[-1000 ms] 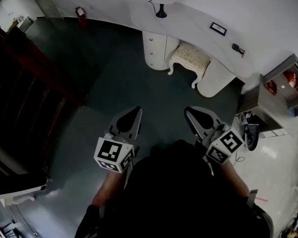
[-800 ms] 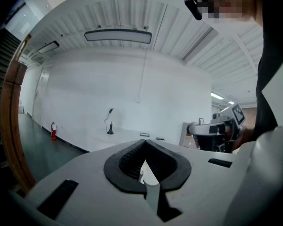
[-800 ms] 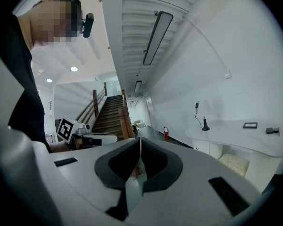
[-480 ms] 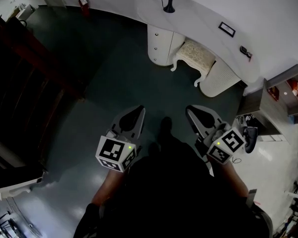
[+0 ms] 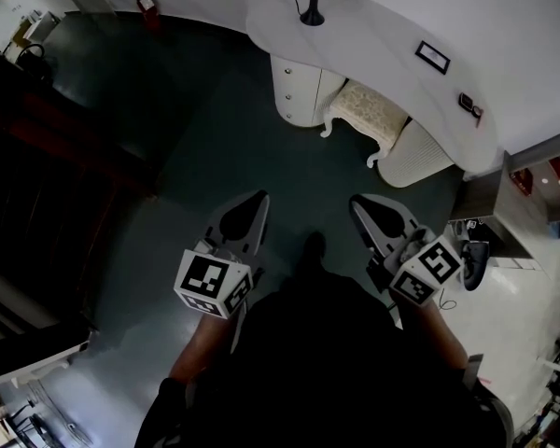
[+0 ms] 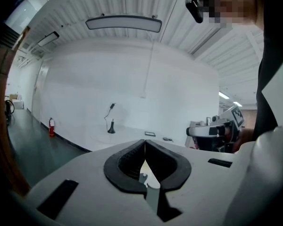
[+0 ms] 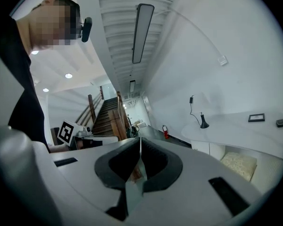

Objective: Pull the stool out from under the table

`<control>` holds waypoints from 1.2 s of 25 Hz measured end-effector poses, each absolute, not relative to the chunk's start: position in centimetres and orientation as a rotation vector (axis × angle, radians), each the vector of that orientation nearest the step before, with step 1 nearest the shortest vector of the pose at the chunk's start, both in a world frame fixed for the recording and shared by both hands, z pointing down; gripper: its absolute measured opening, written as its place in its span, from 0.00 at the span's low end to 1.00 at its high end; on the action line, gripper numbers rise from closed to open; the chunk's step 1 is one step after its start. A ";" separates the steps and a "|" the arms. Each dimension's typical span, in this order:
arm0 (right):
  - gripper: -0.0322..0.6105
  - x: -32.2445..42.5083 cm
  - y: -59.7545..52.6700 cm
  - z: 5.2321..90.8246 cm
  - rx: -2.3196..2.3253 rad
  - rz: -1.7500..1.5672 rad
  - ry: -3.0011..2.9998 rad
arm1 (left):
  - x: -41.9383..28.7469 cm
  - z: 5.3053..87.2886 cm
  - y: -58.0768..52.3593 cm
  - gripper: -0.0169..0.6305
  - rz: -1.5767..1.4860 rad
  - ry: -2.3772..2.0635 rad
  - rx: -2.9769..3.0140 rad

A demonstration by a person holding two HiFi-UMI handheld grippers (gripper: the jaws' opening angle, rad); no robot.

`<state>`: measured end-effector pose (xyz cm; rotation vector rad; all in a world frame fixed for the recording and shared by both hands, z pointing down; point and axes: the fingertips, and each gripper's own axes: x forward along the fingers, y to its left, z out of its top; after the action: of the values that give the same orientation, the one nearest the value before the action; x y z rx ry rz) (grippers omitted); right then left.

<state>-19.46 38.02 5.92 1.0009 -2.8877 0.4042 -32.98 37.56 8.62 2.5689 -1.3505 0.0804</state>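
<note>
Head view, looking steeply down. The upholstered stool (image 5: pixel 371 115) stands in the kneehole of the white curved counter (image 5: pixel 373 40), between a drawer pedestal (image 5: pixel 294 90) and a rounded pedestal (image 5: pixel 415 152). Its far edge appears tucked under the counter top, though the overhang hides how deep. The stool's long axis runs roughly from 10 to 4 o'clock.

From the right gripper (image 5: pixel 355 200) the stool lies at about 12 o'clock; from the left gripper (image 5: pixel 259 196), at about 2 o'clock. The right hand is thus the nearer, yet both remain well apart from the stool. On each gripper the fingers are pressed together with nothing between them.

Against the frame one second earlier, the stool sits slightly nearer, and a shoe (image 5: pixel 313 246) now shows between the grippers.
</note>
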 end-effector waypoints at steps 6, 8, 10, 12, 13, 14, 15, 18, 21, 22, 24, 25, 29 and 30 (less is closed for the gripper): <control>0.08 -15.7 31.5 5.3 1.029 0.407 -2.897 | -29.7 7.1 30.5 0.05 0.105 -1.334 2.592; 0.08 -14.9 29.9 5.3 1.038 0.404 -2.899 | -28.8 6.7 28.8 0.05 0.117 -1.326 2.610; 0.08 -14.1 28.5 5.4 1.069 0.412 -2.897 | -28.0 6.7 27.1 0.05 0.133 -1.304 2.622; 0.08 -13.2 27.1 5.5 1.110 0.428 -2.892 | -27.2 6.9 25.4 0.05 0.150 -1.269 2.632; 0.08 -12.9 26.4 5.7 1.132 0.434 -2.886 | -26.8 7.1 24.6 0.05 0.159 -1.250 2.640; 0.08 -12.5 25.7 5.8 1.155 0.438 -2.878 | -26.4 7.2 23.7 0.05 0.167 -1.230 2.648; 0.08 -12.1 25.0 6.0 1.182 0.441 -2.867 | -26.1 7.3 22.7 0.05 0.173 -1.210 2.655; 0.08 -11.3 22.7 6.3 1.280 0.450 -2.830 | -25.4 7.6 19.6 0.05 0.194 -1.141 2.689; 0.08 -11.4 20.0 6.0 1.383 0.463 -2.813 | -25.0 7.8 15.9 0.05 0.203 -1.042 2.748; 0.08 -11.4 19.0 5.9 1.420 0.465 -2.803 | -24.9 7.8 14.6 0.05 0.198 -1.004 2.766; 0.08 -11.5 16.7 6.0 1.492 0.453 -2.767 | -24.8 7.9 12.0 0.05 0.191 -0.935 2.798; 0.08 -11.6 15.6 6.0 1.529 0.446 -2.747 | -24.9 7.9 10.7 0.05 0.191 -0.907 2.815; 0.08 -13.0 11.9 5.6 1.655 0.492 -2.718 | -26.3 8.0 5.9 0.05 0.194 -0.823 2.867; 0.08 -13.5 11.1 5.4 1.672 0.517 -2.725 | -26.7 8.2 5.0 0.05 0.200 -0.801 2.877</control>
<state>-13.46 11.12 5.44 1.6725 -2.7255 0.5166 -26.72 5.01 8.19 2.8775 -0.8007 0.1998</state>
